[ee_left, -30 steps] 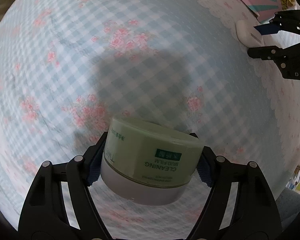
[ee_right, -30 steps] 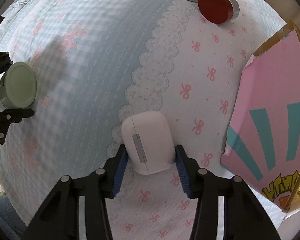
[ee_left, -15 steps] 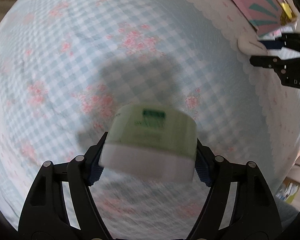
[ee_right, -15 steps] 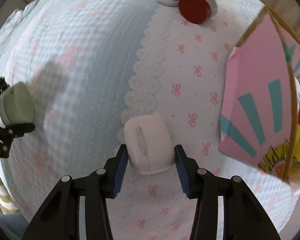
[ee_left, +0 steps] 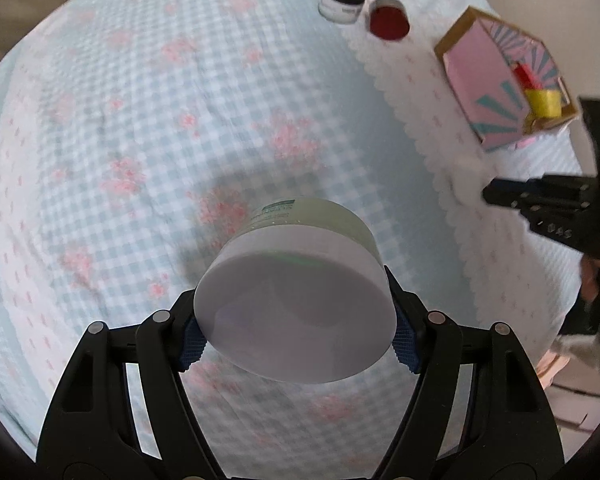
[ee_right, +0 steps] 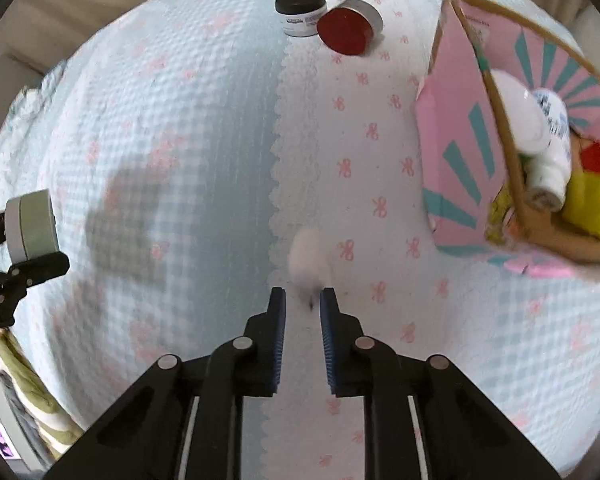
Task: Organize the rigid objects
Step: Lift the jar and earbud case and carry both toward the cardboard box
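My left gripper (ee_left: 296,340) is shut on a pale green jar (ee_left: 300,300) with a white base, held above the bedspread; the jar also shows in the right wrist view (ee_right: 30,226). My right gripper (ee_right: 302,300) has narrow jaws with nothing between them. The white earbud case (ee_right: 310,260) is a blur just past its fingertips, out of the jaws; I cannot tell whether it rests on the bedspread. The pink cardboard box (ee_right: 460,152) stands at the right, also seen in the left wrist view (ee_left: 496,92).
A black-lidded white jar (ee_right: 300,14) and a red-lidded jar (ee_right: 348,32) sit at the far side of the checked bedspread (ee_right: 180,128). The box holds a white bottle (ee_right: 548,160), a yellow object (ee_right: 592,208) and a red object.
The white case has slipped out of my right gripper, whose jaws have closed narrower. My left gripper has lifted and tilted the green jar, its base now facing the camera.
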`<state>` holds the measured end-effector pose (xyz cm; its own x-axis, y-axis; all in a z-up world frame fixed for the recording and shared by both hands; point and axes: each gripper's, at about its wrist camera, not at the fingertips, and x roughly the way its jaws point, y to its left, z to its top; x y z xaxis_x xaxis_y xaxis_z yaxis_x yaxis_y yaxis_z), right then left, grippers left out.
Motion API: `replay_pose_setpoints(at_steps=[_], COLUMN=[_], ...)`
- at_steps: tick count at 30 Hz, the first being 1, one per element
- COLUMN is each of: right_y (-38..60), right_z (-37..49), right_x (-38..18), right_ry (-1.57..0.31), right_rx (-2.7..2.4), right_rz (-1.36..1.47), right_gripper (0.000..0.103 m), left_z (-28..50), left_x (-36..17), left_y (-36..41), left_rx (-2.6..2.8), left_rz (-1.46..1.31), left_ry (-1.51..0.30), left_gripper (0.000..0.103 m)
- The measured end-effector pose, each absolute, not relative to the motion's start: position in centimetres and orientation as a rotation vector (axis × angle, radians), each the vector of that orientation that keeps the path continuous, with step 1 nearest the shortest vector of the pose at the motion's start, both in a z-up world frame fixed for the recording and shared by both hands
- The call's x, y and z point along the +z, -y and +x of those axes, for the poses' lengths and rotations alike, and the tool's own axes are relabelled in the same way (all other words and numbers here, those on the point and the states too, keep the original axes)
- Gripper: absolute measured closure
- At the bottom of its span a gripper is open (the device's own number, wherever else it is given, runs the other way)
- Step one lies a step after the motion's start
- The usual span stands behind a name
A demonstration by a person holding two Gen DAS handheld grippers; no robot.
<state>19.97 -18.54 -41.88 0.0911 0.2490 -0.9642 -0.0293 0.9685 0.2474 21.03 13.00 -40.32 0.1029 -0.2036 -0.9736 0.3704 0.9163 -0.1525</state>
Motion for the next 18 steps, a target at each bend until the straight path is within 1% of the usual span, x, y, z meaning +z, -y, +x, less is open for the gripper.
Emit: replay_pose_setpoints(at_steps=[1,3,9,12,14,15,16,17,18], right_y=[18.7,18.6,17.7,17.7,17.7,17.7,17.8,17.9,18.0], right_z=[19.7,19.8,20.4,21.1,21.5,21.8,22.0,22.2,22.3], right_x=[-42.0,-42.4,-43.4,-44.3,-44.9,-45.4,-45.7,-46.0,-46.1], right_ry=[-1.463,-1.453,-1.445,-1.464,-1.475,-1.484,-1.489,-1.489,-1.484], right_rx=[0.201,0.195,0.13,0.101,0.092,0.081,0.075,0.066,0.058], right_rz=[0.204,0.229,0.242,0.238,0.224,0.216,0.214,0.214,0.212], right_gripper=[0.087,0.09,0.09,0.083,0.073,0.069,0.061,0.058,0.057], left_z=[19.8,19.2,18.2,18.0,18.2,18.3,18.3,18.3,18.4], left_x=[-39.7,-39.9,-40.9,-41.4,-41.9,-42.1,-42.2,-42.3,-42.5], left_y=[-13.1,-12.6,-12.2,-12.1,-11.9,-11.8,-11.8,-11.8,-11.8], left_rx=[-0.42,-0.405,-0.369,-0.36,-0.357,-0.356,-0.354,-0.351,-0.35], left_rz=[0.129,0.106,0.037,0.02,0.018,0.018,0.018,0.015,0.012], left_ry=[-1.402,-1.401,-1.415,-1.419,-1.423,-1.425,-1.427,-1.43,-1.432], left_gripper=[0.032,0.032,0.032,0.032,0.032,0.032,0.032,0.032,0.032])
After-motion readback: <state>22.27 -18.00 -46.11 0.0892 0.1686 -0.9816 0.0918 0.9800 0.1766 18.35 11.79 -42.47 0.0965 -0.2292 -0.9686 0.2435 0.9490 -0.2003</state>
